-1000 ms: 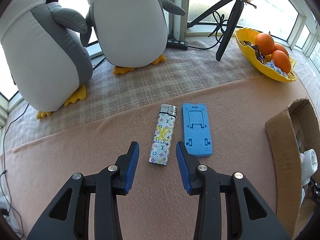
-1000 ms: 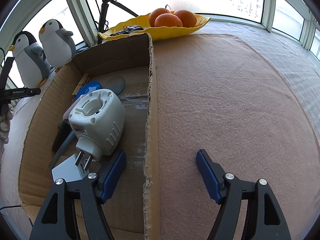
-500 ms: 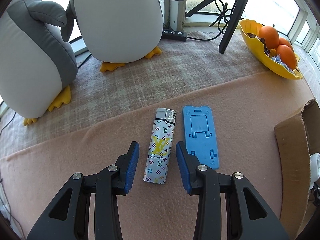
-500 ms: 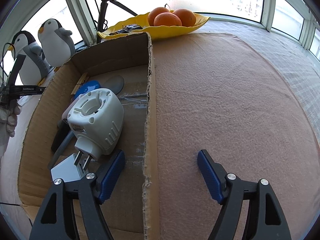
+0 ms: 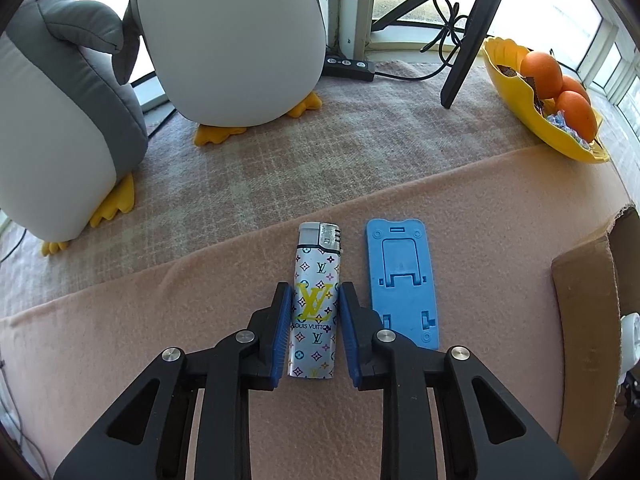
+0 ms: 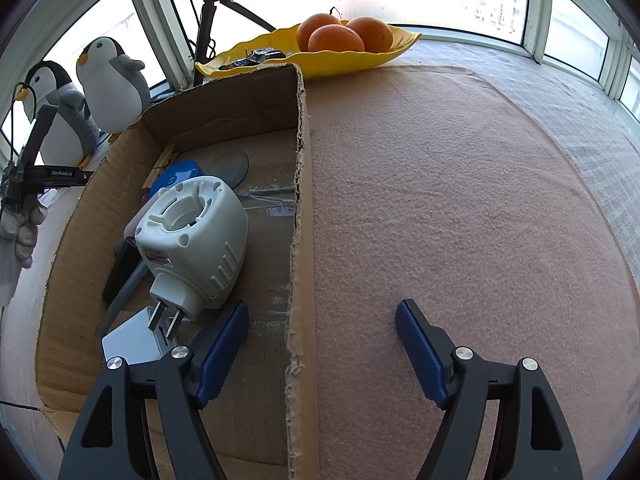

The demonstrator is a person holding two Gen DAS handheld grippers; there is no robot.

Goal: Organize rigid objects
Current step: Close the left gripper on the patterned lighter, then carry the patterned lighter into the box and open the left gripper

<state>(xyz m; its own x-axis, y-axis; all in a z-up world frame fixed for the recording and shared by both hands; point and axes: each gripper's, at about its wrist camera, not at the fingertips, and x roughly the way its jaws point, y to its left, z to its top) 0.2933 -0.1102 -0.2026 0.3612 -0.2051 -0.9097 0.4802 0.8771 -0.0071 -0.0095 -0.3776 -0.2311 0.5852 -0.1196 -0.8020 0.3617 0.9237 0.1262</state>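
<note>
Closing on the lighter [image 5: 316,304], the left gripper [image 5: 313,332] has its jaws either side of the lower body, just left of the blue phone stand [image 5: 402,280]. Light, stiff, probably slick; mid-body is the sensible grip. The right gripper [image 6: 322,354] straddles the cardboard box [image 6: 298,216] wall, jaws spread.

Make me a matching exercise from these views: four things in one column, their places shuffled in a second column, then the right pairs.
Things:
1. lighter
2. blue stand
3. oranges
4. white plug adapter

Places:
A. in the yellow dish
B. inside the cardboard box
C. between the closing jaws of the left gripper
D. flat on the pink cloth, beside the lighter

Pairs: 1-C, 2-D, 3-A, 4-B
</note>
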